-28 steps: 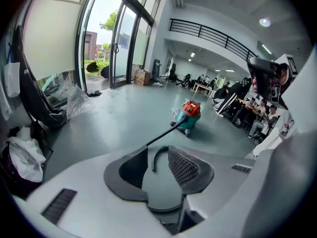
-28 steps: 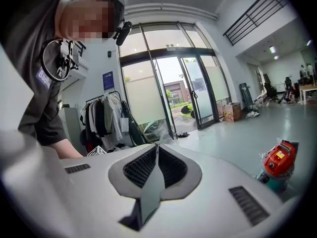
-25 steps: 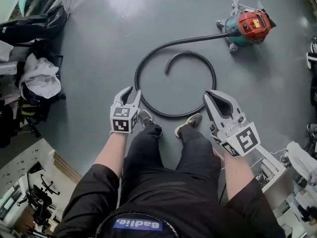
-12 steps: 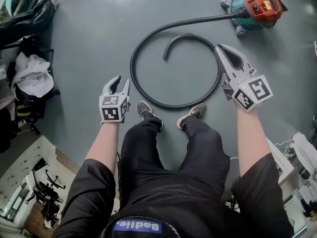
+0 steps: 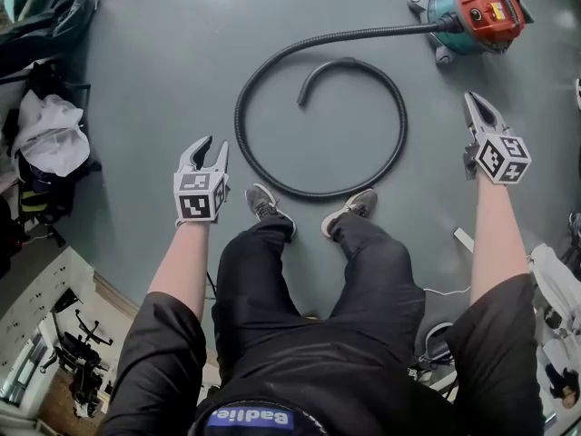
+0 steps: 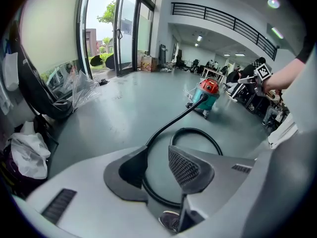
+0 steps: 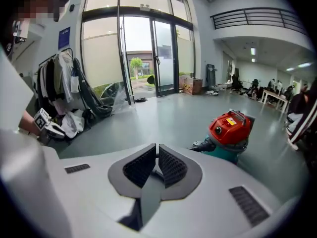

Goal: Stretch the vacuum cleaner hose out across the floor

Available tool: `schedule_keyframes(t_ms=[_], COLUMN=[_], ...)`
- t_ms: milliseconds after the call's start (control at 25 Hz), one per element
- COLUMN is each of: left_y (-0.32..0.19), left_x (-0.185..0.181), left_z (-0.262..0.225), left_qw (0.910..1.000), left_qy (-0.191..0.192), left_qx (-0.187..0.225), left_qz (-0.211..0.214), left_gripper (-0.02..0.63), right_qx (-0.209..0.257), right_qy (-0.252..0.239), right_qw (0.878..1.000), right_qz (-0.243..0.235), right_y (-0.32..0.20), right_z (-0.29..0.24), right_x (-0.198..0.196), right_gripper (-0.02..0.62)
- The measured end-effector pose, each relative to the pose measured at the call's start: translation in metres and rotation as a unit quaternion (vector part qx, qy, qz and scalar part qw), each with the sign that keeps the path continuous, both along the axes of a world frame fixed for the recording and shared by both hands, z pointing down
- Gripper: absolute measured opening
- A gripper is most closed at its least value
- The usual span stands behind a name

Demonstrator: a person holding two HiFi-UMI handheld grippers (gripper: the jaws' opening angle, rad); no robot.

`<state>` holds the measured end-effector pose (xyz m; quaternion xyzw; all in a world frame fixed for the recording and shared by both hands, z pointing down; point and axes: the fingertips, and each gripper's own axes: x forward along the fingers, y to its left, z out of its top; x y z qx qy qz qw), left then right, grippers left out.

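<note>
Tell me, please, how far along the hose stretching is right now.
Nothing looks done: the hose lies coiled in a ring, its free end curled inside, the other end at the vacuum cleaner. In hand: nothing; the left claw is open and the right claw shut, both empty. Left: grasp the free end and pull it straight.

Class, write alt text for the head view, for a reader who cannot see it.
A black hose lies coiled on the grey floor, its far end joined to a red and teal vacuum at top right. The person stands at the coil's near edge, left gripper with jaws apart, right gripper with jaws shut, both empty and off the hose.
</note>
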<state>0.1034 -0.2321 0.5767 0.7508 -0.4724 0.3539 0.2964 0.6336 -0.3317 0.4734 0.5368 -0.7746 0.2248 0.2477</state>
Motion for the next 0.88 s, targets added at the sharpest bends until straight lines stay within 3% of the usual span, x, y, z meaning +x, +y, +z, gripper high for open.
schedule_keyframes(t_ms=[80, 240, 320, 440, 640, 720, 880], left_y=[0.001, 0.008, 0.012, 0.021, 0.019, 0.018, 0.03], left_x=[-0.008, -0.016, -0.018, -0.021, -0.035, -0.042, -0.048], left_z=[0.023, 0.095, 0.134, 0.189, 0.27, 0.304, 0.361], left_qw=[0.9999, 0.9982, 0.9971, 0.9941, 0.9896, 0.9868, 0.9807], left_qy=[-0.007, -0.019, -0.025, -0.032, -0.036, -0.043, -0.06], left_qx=[-0.012, -0.051, -0.068, -0.101, -0.13, -0.141, -0.164], left_qz=[-0.009, -0.024, -0.024, -0.021, -0.048, -0.068, -0.088], left_gripper=[0.125, 0.149, 0.158, 0.171, 0.184, 0.2, 0.213], right_qx=[0.011, 0.024, 0.038, 0.054, 0.061, 0.059, 0.065], right_qy=[-0.009, -0.047, -0.072, -0.092, -0.089, -0.084, -0.097], right_qw=[1.0, 0.998, 0.996, 0.994, 0.989, 0.991, 0.993], right_qz=[0.009, -0.041, -0.042, -0.001, 0.097, 0.089, 0.025], right_y=[-0.008, -0.025, -0.033, -0.043, -0.049, -0.047, -0.043], right_z=[0.013, 0.056, 0.076, 0.11, 0.172, 0.196, 0.227], right_x=[-0.009, -0.076, -0.104, -0.117, -0.097, -0.106, -0.151], right_gripper=[0.003, 0.003, 0.005, 0.005, 0.005, 0.006, 0.043])
